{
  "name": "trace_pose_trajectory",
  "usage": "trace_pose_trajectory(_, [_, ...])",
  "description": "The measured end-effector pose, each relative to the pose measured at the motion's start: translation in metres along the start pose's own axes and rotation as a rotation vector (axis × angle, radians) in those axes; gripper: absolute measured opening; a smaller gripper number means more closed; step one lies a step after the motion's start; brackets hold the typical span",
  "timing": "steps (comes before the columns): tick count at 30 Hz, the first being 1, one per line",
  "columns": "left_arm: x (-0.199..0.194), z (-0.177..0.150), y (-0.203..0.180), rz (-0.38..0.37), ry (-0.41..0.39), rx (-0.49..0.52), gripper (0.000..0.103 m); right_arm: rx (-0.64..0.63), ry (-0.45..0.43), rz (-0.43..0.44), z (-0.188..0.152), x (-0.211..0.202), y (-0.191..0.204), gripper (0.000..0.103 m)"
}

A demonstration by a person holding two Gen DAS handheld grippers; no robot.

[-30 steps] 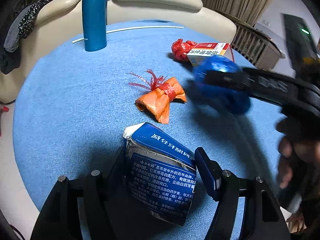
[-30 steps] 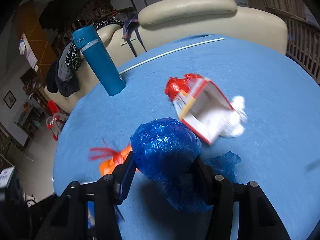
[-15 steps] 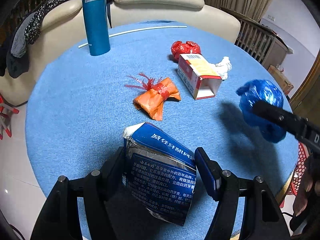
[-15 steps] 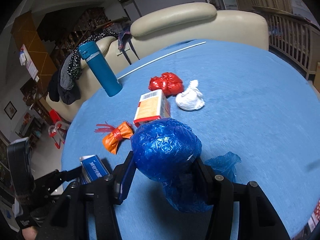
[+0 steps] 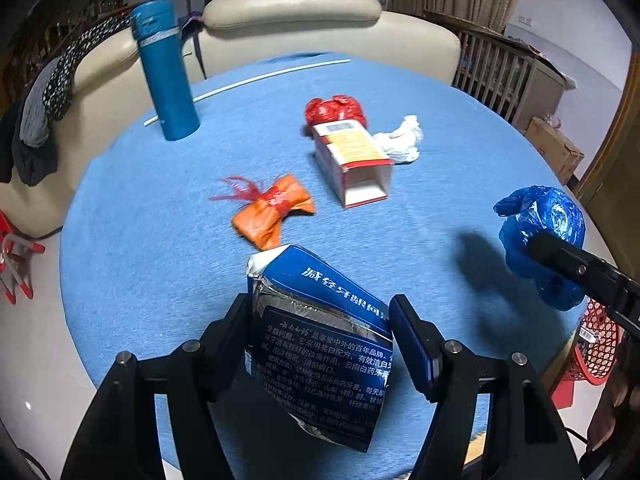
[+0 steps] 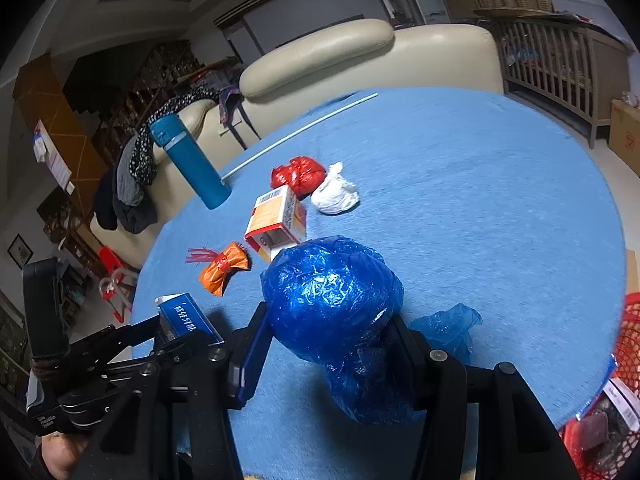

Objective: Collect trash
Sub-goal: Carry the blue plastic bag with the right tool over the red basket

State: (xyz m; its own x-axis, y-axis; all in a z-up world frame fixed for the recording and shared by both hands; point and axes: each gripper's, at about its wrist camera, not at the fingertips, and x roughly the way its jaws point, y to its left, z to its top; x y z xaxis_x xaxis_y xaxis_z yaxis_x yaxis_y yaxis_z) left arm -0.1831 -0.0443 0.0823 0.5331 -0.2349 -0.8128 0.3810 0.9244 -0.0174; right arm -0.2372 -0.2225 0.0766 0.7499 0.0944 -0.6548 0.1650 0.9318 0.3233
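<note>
Two handheld grippers carry trash above a round worktop [image 5: 132, 240] covered in blue cloth. The left gripper [image 5: 320, 332] is clamped on a crumpled blue toothpaste box [image 5: 324, 344], which sits between its fingers with printed Chinese text facing the camera and its torn, silver-lined end tilted up. In the right wrist view the same box [image 6: 182, 316] shows at lower left, gripped in the left gripper [image 6: 176, 336], held by a hand [image 6: 60, 456] at the frame's bottom corner.

The right gripper [image 6: 328, 344] is closed on a balled-up blue plastic bag [image 6: 332, 304], the wad bulging above and below its fingers and a loose tail of film trailing to the right. From the left wrist view that bag [image 5: 540, 232] hangs near the worktop's right edge, well apart from the box.

Lying on the cloth are an orange wrapper [image 5: 272, 212] tied like a bow, an open red-and-white carton [image 5: 352, 160] on its side, a red plastic wad [image 5: 332, 108] touching the carton's far end, and a white crumpled tissue [image 5: 400, 140] just beside it. A teal flask [image 5: 164, 68] stands upright near the far edge, next to a thin white rod [image 5: 248, 80]. A red mesh basket [image 6: 624, 380] sits below the worktop's right rim. A cream sofa [image 5: 320, 28] lies beyond.
</note>
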Motion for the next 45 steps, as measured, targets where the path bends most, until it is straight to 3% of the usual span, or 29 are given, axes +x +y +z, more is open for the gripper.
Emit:
trace_pose_trajectory(25, [-0.018, 0.002, -0.063, -0.031, -0.023, 0.108, 0.071, 0.154, -0.126, -0.040, -0.017, -0.075, -0.066, 0.057])
trace_pose_trajectory(45, [-0.021, -0.005, -0.112, -0.076, -0.019, 0.197, 0.071, 0.378, -0.247, -0.195, -0.049, -0.153, -0.176, 0.057])
